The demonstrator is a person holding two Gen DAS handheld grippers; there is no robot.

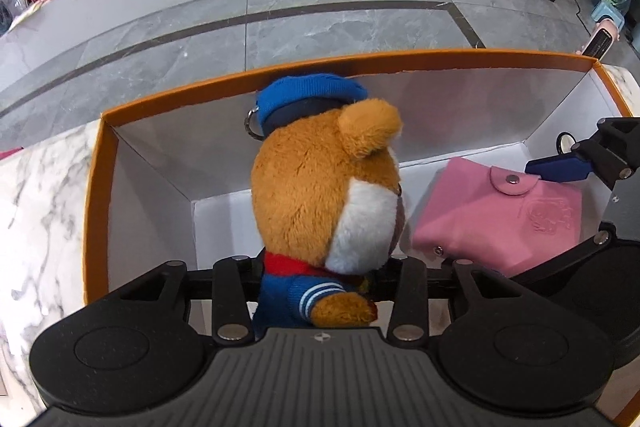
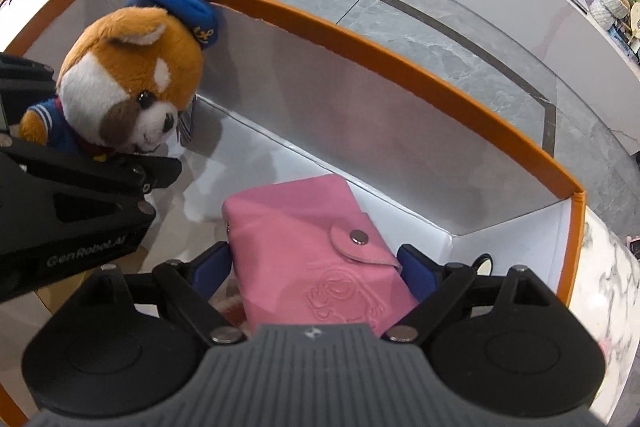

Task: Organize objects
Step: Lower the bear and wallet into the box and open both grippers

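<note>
Left wrist view. Left hand-held gripper (image 1: pixel 320 267): jaws pressed in on the body of a brown-and-white plush dog in a blue knitted cap and blue sailor jacket with red collar (image 1: pixel 320 187), which stood upright at the centre, facing three o'clock. Behind and around it, an open rectangular cardboard box with orange outer walls and white lining (image 1: pixel 168 95), resting on a white grey-veined marble counter (image 1: pixel 40 207). At three o'clock inside the box, a pink leather snap-tab wallet embossed with a figure (image 1: pixel 492 215). One blue pad and black linkage of the right hand-held gripper (image 1: pixel 560 169) reached in at three o'clock beside the wallet's tab. Grey tiled floor (image 1: pixel 320 19) at twelve o'clock.

Right wrist view. Right hand-held gripper (image 2: pixel 316 267): jaws spread wide, a blue pad at each side edge of the wallet (image 2: pixel 304 243); whether the pads pressed on it could not be told. The dog (image 2: pixel 132 83) sat at ten o'clock in the box (image 2: pixel 400 63), pinched by the left hand-held gripper (image 2: pixel 160 175).
</note>
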